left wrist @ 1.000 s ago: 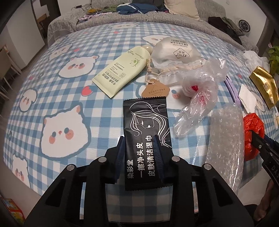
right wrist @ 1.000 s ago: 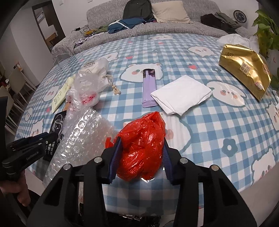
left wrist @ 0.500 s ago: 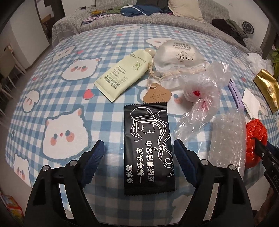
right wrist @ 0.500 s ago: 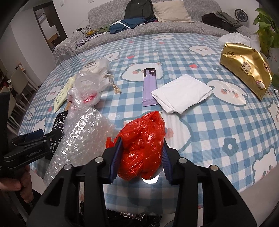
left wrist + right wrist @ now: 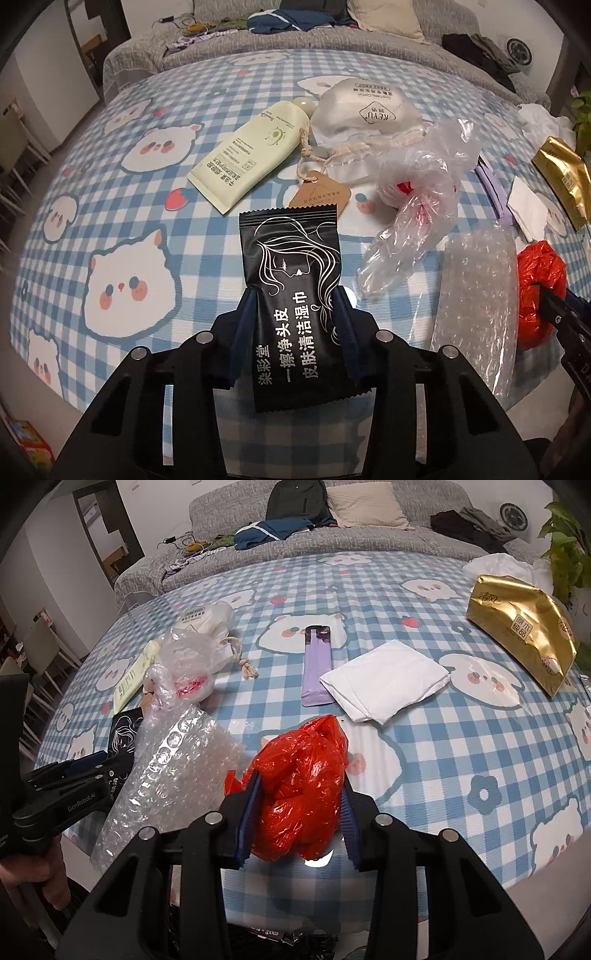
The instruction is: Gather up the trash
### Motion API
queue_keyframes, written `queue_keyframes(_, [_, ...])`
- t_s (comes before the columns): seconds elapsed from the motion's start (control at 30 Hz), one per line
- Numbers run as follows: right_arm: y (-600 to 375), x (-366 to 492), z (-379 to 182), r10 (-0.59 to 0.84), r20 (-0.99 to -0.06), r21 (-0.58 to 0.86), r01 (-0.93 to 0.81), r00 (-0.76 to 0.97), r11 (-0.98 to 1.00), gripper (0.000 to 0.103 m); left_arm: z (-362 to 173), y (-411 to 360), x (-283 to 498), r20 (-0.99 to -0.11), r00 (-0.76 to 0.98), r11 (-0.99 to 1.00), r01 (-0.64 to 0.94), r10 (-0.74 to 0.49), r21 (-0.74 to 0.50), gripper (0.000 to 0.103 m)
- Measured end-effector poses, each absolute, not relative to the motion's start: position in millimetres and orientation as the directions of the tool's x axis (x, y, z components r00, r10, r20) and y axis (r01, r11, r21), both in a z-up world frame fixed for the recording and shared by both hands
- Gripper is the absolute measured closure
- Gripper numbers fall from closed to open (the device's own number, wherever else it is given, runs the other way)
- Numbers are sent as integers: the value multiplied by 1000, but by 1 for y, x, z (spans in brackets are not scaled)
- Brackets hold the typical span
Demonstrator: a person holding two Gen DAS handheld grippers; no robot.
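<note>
Left tongs [image 5: 295, 314] just re-closed, now clenched on black wipe packet [image 5: 295, 291] at table's near edge, after standing wide around it. Right tongs [image 5: 301, 801] grasping red plastic bag [image 5: 301, 786]. Both ready for lifting.

Soft, even indoor light fills both views, with faint shadows and a cool cast. A white glare patch sits on the table edge [image 5: 317, 862] under the red bag [image 5: 301, 790]. Strong fisheye bending and dark corner vignettes; the centres are sharp, the far sofa [image 5: 332, 40] softer.
</note>
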State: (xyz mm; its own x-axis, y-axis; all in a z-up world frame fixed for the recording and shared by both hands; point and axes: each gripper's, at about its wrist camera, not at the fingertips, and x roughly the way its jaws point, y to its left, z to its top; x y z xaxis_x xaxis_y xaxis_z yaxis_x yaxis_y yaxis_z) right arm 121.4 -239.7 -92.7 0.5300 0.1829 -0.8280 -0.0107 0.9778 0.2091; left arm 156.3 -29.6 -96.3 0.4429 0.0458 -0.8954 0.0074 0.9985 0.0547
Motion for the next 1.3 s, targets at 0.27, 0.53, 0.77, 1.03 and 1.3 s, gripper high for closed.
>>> queue_keyframes(0.27, [-240, 120, -90, 171, -827, 202, -2, 536, 979, 68, -92, -26, 149, -892, 451, 999, 17, 29, 41, 73])
queue_keyframes(0.53, [-244, 113, -85, 157, -825, 193, 9, 542, 981, 68, -83, -22, 138, -887, 461, 999, 19, 14, 25, 74])
queue_keyframes(0.77, [-242, 102, -72, 138, -818, 175, 14, 559, 984, 68, -68, -17, 125, -878, 478, 1000, 26, 0, 14, 74])
queue_keyframes(1.03, [-239, 84, -51, 124, -802, 163, 14, 585, 987, 68, -46, -16, 107, -867, 498, 999, 38, -24, -5, 74])
queue_keyframes(1.3, [-236, 59, -23, 109, -778, 148, 12, 618, 989, 68, -23, -16, 80, -853, 521, 999, 50, -32, -7, 74])
